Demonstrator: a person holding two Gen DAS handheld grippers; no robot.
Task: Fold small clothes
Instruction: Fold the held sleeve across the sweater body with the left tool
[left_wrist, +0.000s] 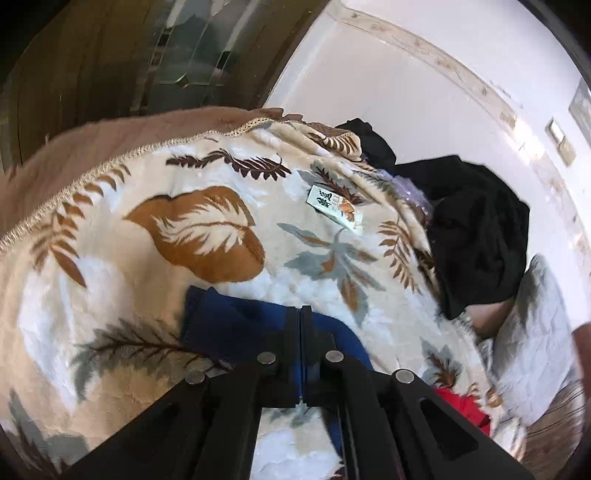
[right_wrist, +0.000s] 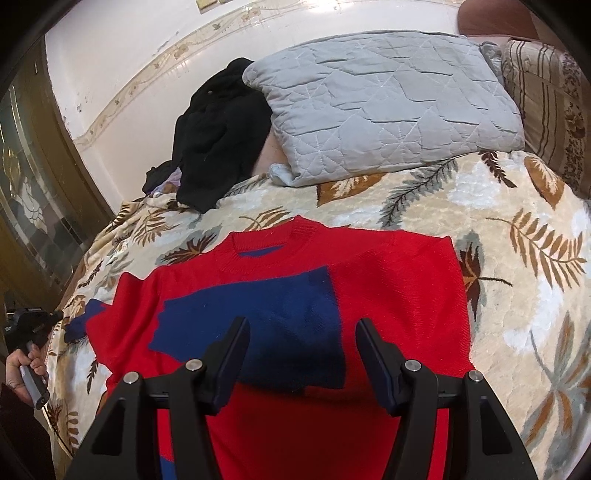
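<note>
A red sweater (right_wrist: 399, 280) lies flat on the leaf-patterned blanket (right_wrist: 517, 295), neck toward the pillows. One dark blue sleeve (right_wrist: 258, 295) is folded across its chest. My right gripper (right_wrist: 303, 322) hovers open over that sleeve with nothing between its fingers. The other blue sleeve (left_wrist: 229, 321) stretches out over the blanket (left_wrist: 184, 221) to the sweater's left. My left gripper (left_wrist: 301, 312) is shut with its tips pinching this sleeve's fabric. In the right wrist view it (right_wrist: 55, 315) shows at the far left, held by a hand (right_wrist: 26, 365). A red corner of the sweater (left_wrist: 461, 406) shows beside it.
A grey quilted pillow (right_wrist: 388, 99) and a striped pillow (right_wrist: 550, 103) lie at the head of the bed. Black clothes (right_wrist: 218, 133) are heaped against the white wall. A small label (left_wrist: 332, 206) lies on the blanket. A wooden door with glass (left_wrist: 177, 55) stands beyond the bed's edge.
</note>
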